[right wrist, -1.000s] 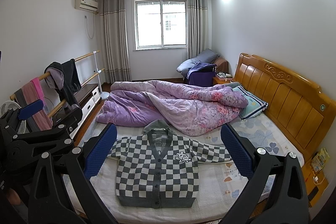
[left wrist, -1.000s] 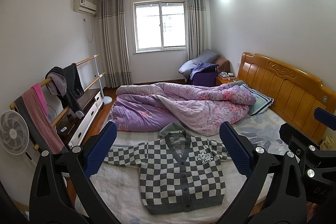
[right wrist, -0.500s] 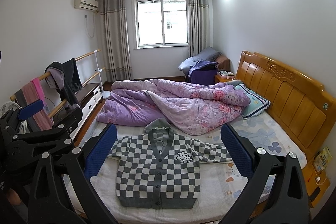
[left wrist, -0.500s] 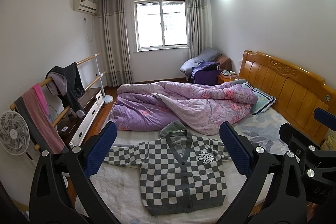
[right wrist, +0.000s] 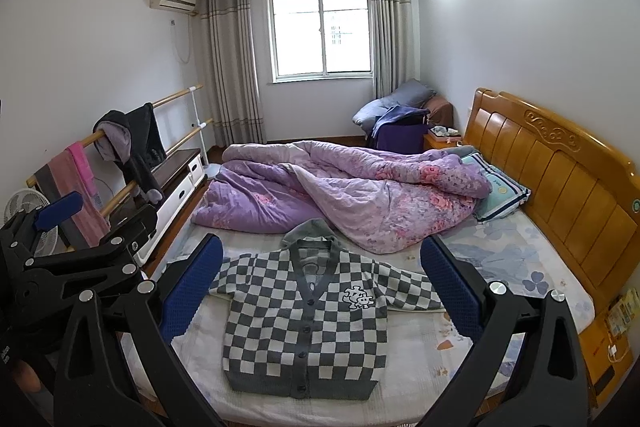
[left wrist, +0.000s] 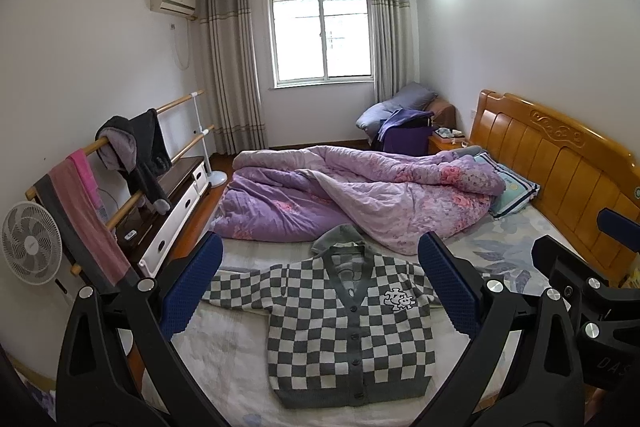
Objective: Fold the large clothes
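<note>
A grey-and-white checked cardigan (left wrist: pixel 348 327) lies flat and buttoned on the near part of the bed, sleeves spread to both sides; it also shows in the right wrist view (right wrist: pixel 306 323). My left gripper (left wrist: pixel 320 291) is open and empty, held above the bed's near edge. My right gripper (right wrist: pixel 322 291) is open and empty too, beside it at the same height. The right gripper's body shows at the right edge of the left wrist view (left wrist: pixel 592 291), and the left gripper's body shows at the left of the right wrist view (right wrist: pixel 60 267). Neither gripper touches the cardigan.
A crumpled purple quilt (left wrist: pixel 360 199) fills the far half of the bed, touching the cardigan's hood. A wooden headboard (left wrist: pixel 560 167) and pillow (left wrist: pixel 508 191) are on the right. A clothes rail (left wrist: pixel 120 163), a fan (left wrist: pixel 30 243) and a low cabinet (left wrist: pixel 176 199) stand left.
Both grippers have tilted and shifted slightly; the room sits a little lower in the views. The cardigan has not moved and both grippers stay open.
</note>
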`<state>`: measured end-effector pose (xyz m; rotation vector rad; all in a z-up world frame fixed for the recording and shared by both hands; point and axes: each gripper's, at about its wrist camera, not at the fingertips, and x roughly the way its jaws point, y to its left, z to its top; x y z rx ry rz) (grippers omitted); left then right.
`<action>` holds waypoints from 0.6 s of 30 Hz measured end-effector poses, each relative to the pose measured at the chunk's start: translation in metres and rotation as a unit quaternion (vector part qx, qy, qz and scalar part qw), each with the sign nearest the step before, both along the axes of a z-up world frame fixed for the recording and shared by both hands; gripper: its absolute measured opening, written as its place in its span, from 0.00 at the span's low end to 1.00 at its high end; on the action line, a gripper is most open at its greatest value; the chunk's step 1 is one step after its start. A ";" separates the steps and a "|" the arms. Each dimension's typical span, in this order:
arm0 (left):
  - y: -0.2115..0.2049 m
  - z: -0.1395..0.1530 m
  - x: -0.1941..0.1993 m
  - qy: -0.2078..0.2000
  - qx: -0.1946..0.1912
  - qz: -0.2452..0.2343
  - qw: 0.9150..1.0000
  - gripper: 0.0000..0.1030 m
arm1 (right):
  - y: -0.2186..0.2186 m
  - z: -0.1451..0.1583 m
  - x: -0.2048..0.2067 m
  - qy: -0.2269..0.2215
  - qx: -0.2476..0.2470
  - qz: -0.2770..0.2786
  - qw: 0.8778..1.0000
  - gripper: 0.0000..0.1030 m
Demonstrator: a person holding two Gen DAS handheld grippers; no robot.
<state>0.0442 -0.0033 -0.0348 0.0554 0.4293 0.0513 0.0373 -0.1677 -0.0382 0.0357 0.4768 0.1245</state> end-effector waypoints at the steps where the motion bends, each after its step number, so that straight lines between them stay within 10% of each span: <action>1: 0.000 -0.001 0.000 0.002 0.000 0.002 1.000 0.95 | -0.002 0.000 0.004 0.003 0.000 0.002 1.000 0.93; 18: -0.017 -0.024 0.047 0.035 -0.018 0.036 0.999 0.95 | -0.015 -0.026 0.061 0.043 -0.001 0.039 0.998 0.93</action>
